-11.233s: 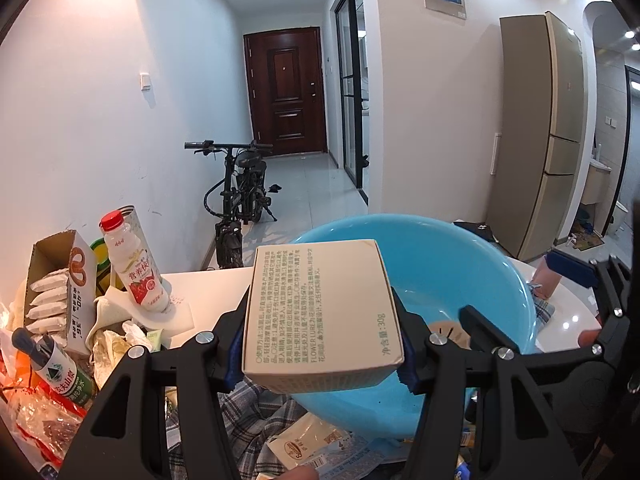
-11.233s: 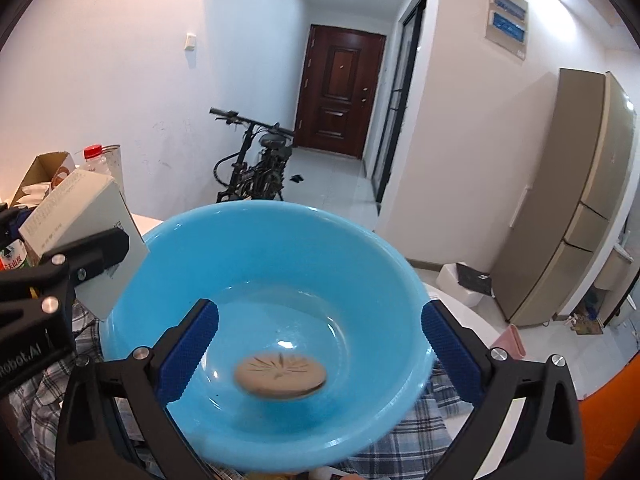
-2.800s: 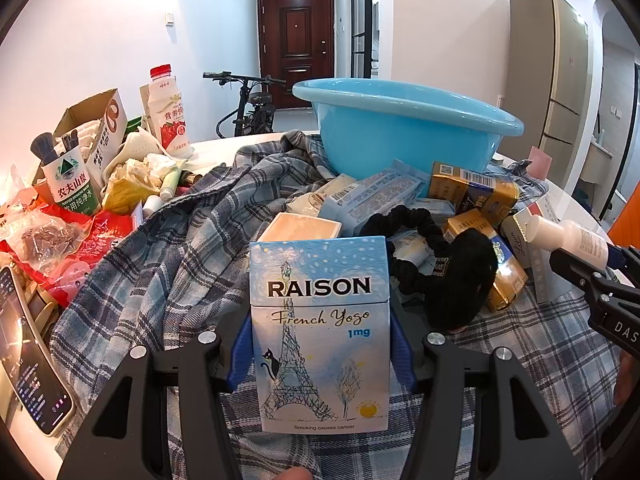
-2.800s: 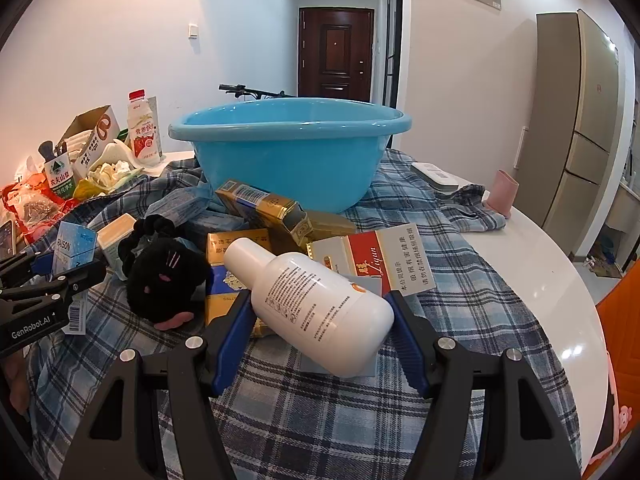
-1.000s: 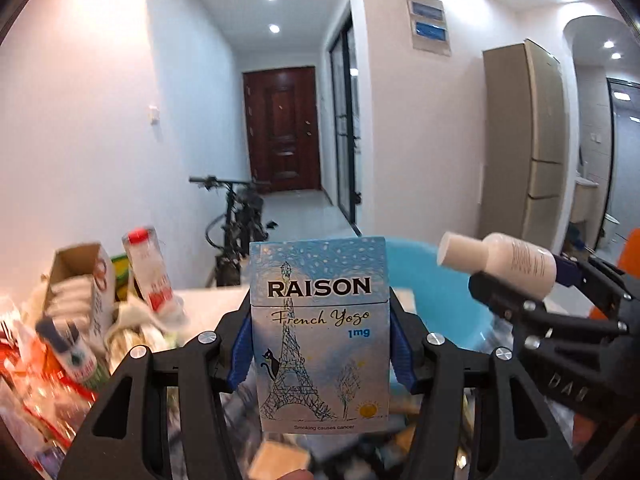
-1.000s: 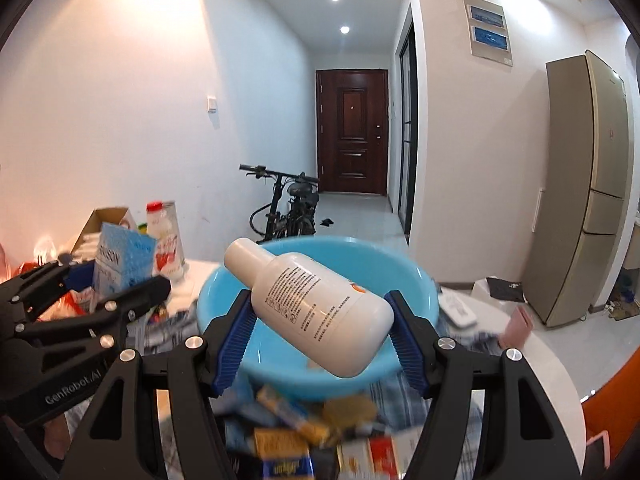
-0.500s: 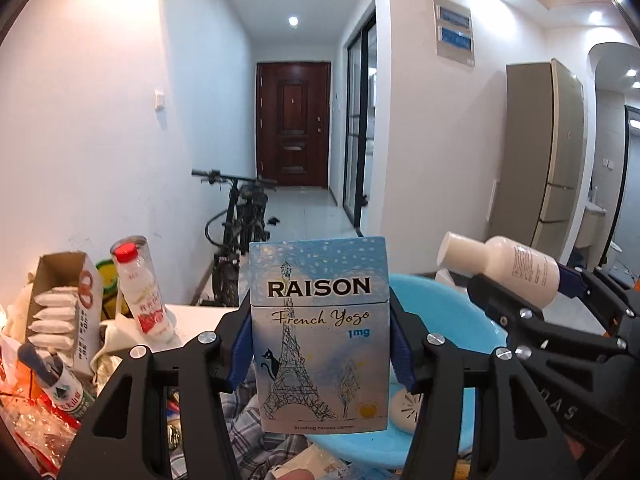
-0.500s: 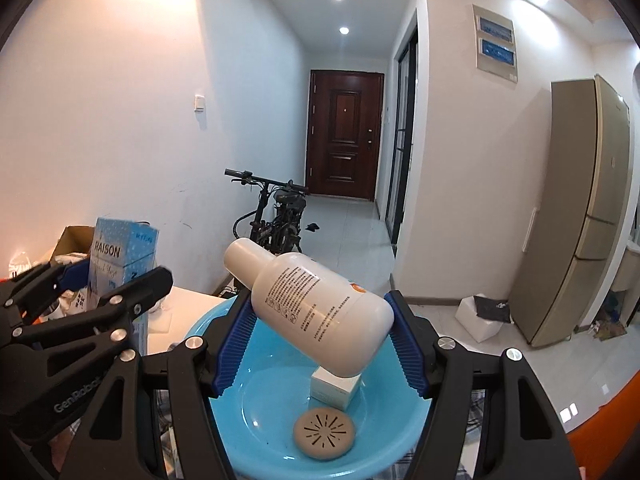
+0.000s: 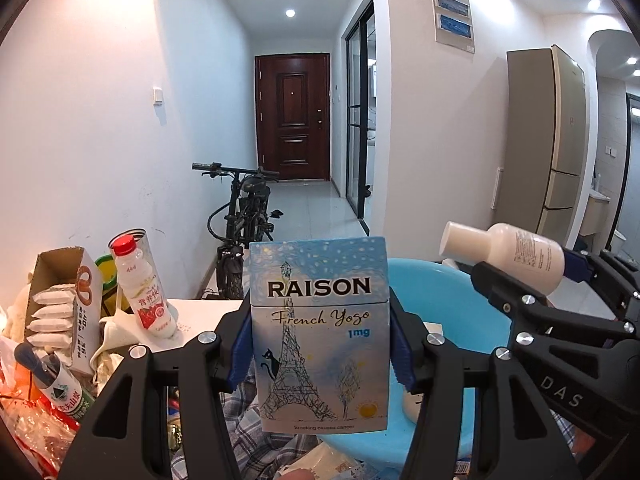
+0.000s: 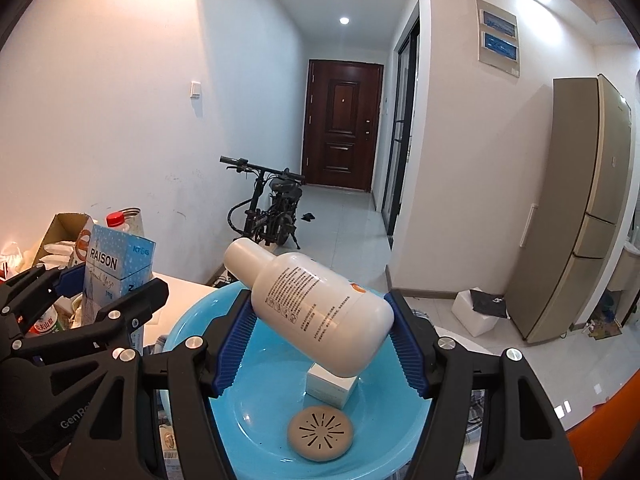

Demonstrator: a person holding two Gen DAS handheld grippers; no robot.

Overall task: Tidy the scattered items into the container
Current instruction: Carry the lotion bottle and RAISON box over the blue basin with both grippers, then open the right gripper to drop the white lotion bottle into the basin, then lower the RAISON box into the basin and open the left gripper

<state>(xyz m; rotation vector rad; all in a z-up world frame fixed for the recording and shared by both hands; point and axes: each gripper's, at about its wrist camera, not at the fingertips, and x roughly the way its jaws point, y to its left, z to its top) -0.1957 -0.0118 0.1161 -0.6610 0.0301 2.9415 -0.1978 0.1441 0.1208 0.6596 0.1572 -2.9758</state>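
A: The left claw (image 9: 320, 354) clamps the blue carton (image 9: 320, 332) by its flat sides above the basin (image 10: 192, 320); light, crushable card.

B: The right claw (image 10: 320, 348) grips the white bottle (image 10: 320, 308) over the basin, tilted; probably slick, best held mid-body.

left wrist view: sits just behind the left gripper (image 9: 320, 344), looks forward and slightly down along its fingers, close on the cigarette pack (image 9: 319, 332) filling the centre. faces a hallway with a brown door (image 9: 293, 116) and a bicycle (image 9: 244, 232). right gripper (image 9: 560, 276) enters at right edge.

right wrist view: same kind of mount behind the right gripper (image 10: 320, 344), close on the white bottle (image 10: 316, 304), looking down into the blue basin (image 10: 192, 320). left gripper (image 10: 104, 292) enters at left edge.

shared: door (image 10: 342, 124), bicycle (image 10: 272, 212), basin (image 9: 452, 292), fridge (image 9: 540, 140).
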